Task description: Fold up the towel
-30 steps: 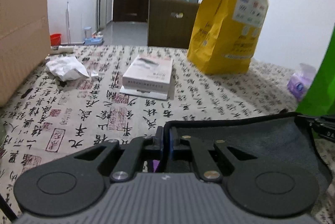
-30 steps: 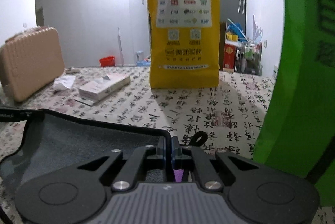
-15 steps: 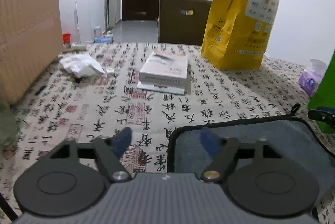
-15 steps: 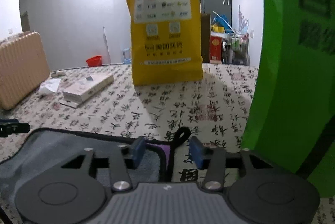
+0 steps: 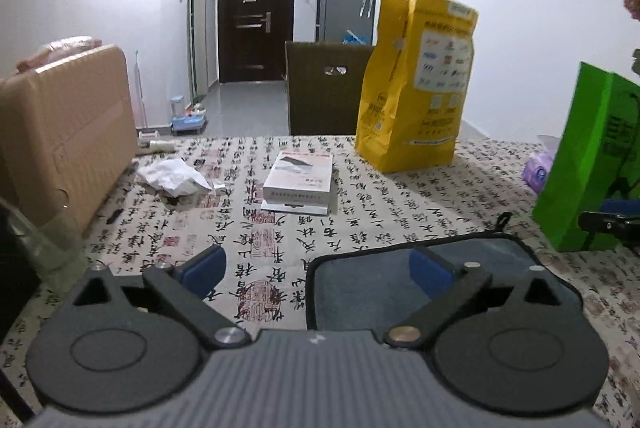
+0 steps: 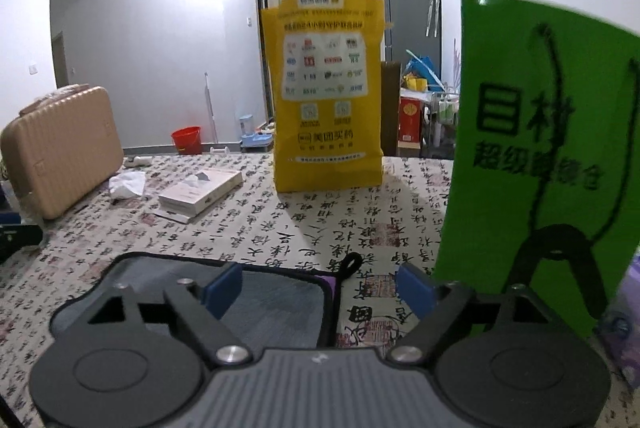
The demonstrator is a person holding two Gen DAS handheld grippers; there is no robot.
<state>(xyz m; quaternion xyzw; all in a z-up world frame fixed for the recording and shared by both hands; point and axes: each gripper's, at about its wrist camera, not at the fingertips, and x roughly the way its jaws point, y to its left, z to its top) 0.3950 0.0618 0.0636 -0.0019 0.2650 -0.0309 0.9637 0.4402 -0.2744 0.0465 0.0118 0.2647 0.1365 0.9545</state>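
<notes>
The grey terry towel with black piped edging [image 5: 372, 292] lies flat on the table, at about five o'clock in the left wrist view and at seven o'clock in the right wrist view [image 6: 276, 304]. It looks already doubled over, judging by its compact rounded-corner shape, with a small black hanging loop [image 6: 352, 262] poking out at the far corner. Its nap looks soft and slightly matted, so it should slump rather than hold a crease.

The left gripper [image 5: 318, 270] has its tongs spread wide and holds nothing; one blue rubber pad [image 5: 430, 268] sits over the towel's left edge, the other over bare cloth. The right gripper [image 6: 320, 286] is likewise wide and empty, straddling the towel's right edge near the loop. That straddling suggests each is placed to work its own side of the towel.

Under it is a cream tablecloth printed with black calligraphy and red seals [image 5: 280, 228], thin and smooth. Further out: a flat white cardboard box [image 5: 298, 174] at twelve o'clock, crumpled white paper [image 5: 174, 178] at ten, a tall yellow paper bag [image 5: 416, 84] at one, a stiff bright green bag with black lettering [image 6: 532, 132] at three in the right view, and a ribbed beige hard-shell suitcase [image 5: 64, 132] at nine.
</notes>
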